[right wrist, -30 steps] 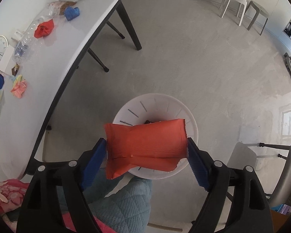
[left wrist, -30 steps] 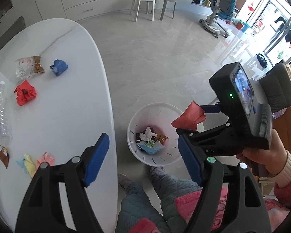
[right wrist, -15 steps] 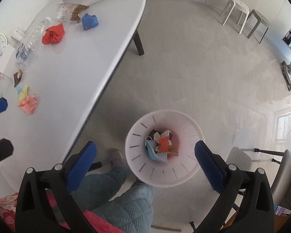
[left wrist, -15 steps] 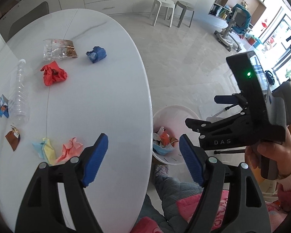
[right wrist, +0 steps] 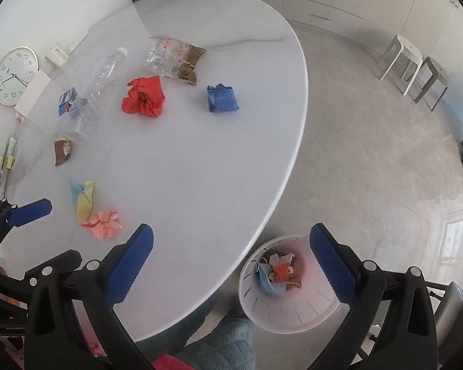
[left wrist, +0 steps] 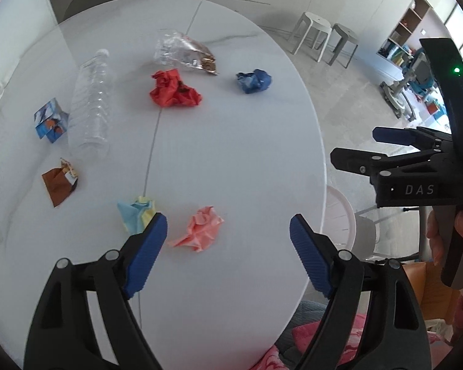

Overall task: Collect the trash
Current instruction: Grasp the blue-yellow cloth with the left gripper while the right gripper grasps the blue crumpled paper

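Note:
My left gripper (left wrist: 227, 220) hangs over the white table (left wrist: 231, 154), its jaws opening, not touching anything. A crumpled pink paper (left wrist: 200, 231) lies on the table beneath the gap, and a yellow-blue paper (left wrist: 137, 215) lies by the left finger. Farther off lie a red wad (left wrist: 174, 91), a blue wad (left wrist: 254, 80), a clear bag (left wrist: 182, 54), a plastic bottle (left wrist: 91, 111) and a brown wrapper (left wrist: 60, 183). My right gripper (right wrist: 231, 229) is open and empty above the table edge. The white bin (right wrist: 293, 317) on the floor holds a red wrapper (right wrist: 281, 269) and a mask.
A wall clock (right wrist: 14, 75) and papers lie at the table's far left. The person's quilted legs (right wrist: 228, 339) are between table and bin. A chair (right wrist: 453, 308) stands right of the bin, two stools (right wrist: 413, 64) farther off. Open floor lies beyond.
The right gripper opened and the red wrapper fell into the bin; the gripper then rose and swung toward the table. The left gripper moved from over the bin to over the table.

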Tool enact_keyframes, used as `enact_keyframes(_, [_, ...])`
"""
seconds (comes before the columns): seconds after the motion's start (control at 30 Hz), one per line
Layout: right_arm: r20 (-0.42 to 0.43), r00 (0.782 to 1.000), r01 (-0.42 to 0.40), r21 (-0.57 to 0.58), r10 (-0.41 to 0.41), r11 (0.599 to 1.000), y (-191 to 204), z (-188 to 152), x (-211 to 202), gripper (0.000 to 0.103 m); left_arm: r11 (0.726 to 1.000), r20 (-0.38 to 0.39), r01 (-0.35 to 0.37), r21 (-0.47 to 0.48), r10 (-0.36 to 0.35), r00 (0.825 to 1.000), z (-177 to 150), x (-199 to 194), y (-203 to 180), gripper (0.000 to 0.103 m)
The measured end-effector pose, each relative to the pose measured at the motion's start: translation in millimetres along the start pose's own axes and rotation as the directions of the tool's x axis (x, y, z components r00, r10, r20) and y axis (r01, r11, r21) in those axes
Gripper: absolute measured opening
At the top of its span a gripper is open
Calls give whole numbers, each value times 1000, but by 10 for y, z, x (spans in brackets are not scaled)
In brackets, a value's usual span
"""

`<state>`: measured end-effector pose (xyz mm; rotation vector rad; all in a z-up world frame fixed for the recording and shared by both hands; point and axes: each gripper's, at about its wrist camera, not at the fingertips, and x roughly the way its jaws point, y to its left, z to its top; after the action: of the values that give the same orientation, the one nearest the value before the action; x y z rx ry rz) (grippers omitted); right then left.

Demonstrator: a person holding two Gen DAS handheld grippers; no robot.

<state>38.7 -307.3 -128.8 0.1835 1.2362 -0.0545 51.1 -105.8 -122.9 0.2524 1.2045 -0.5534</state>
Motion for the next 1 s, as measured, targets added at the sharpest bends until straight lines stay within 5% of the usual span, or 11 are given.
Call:
enact_keyframes(0.3, [-17, 1000, -26, -91, 25, 996, 361, 465, 255, 101, 979, -41, -32, -203, 25, 999, -15, 216, 743, 79])
enact_keyframes(0.53, [-39, 998, -46, -141, 41, 989, 470, 725, 466, 101, 963, -80, -49, -266, 28, 996, 82, 480, 876, 79])
enact_keyframes(0.63, [-43, 998, -40, -153, 34, 987, 438, 798, 533, 101, 964, -110, -66, -256, 39, 993, 128, 624, 843, 72])
enact_keyframes(0.83, [-56, 998, -28, -143, 20, 989, 250, 929, 699, 101, 964, -170, -72, -257, 29, 985, 154, 868, 801, 32])
enact_keyframes(1.0, [-69, 997, -31, -144, 21, 989, 102, 1039, 893, 101, 964, -151, -75, -257, 37, 988, 143, 827, 804, 29])
